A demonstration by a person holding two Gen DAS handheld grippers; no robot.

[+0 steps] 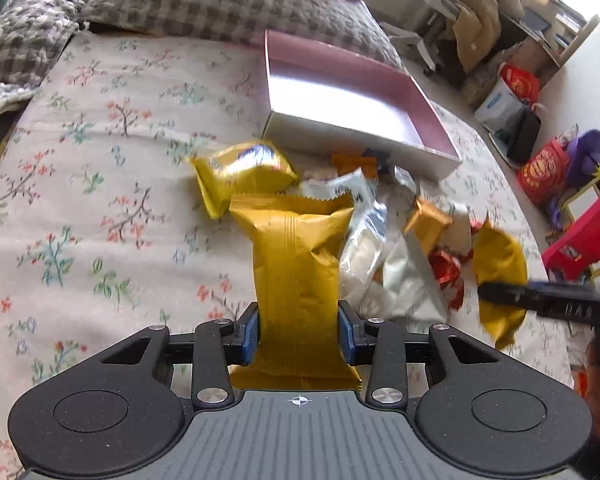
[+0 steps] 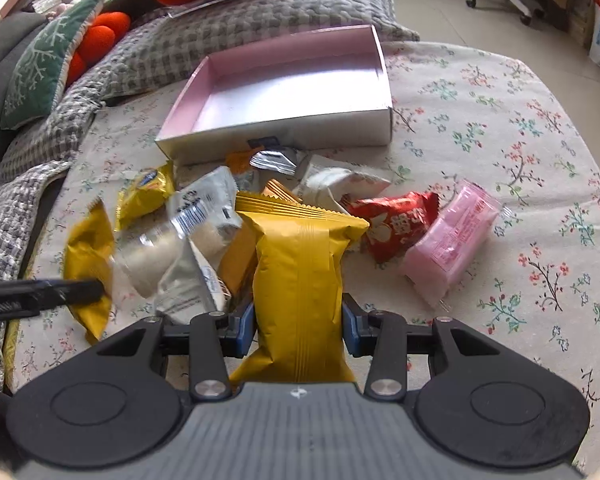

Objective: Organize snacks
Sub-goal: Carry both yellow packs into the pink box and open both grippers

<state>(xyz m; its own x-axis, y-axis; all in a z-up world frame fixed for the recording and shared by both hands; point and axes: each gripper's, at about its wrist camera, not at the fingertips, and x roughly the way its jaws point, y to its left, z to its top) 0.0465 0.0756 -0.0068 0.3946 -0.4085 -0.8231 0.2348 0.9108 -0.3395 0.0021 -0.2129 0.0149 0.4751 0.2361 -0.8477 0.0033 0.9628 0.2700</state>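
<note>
Two crinkly yellow foil snack packets pinched, one per gripper, above a floral cloth.

Left gripper (image 1: 299, 336) clamped on a ribbed, serrated-edged yellow packet (image 1: 296, 272); right gripper (image 2: 299, 332) likewise clamped on its own yellow packet (image 2: 298, 276). Beyond both, a heap of silver, red and orange wrappers (image 2: 204, 216), then a shallow pink-lined white cardboard box (image 2: 284, 84). Just right of right gripper, a smooth pink packet (image 2: 452, 240); print on red wrapper (image 2: 396, 220) unreadable.

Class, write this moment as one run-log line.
left gripper: shut on yellow pack | right gripper: shut on yellow pack | box: empty | pile: on cloth
</note>
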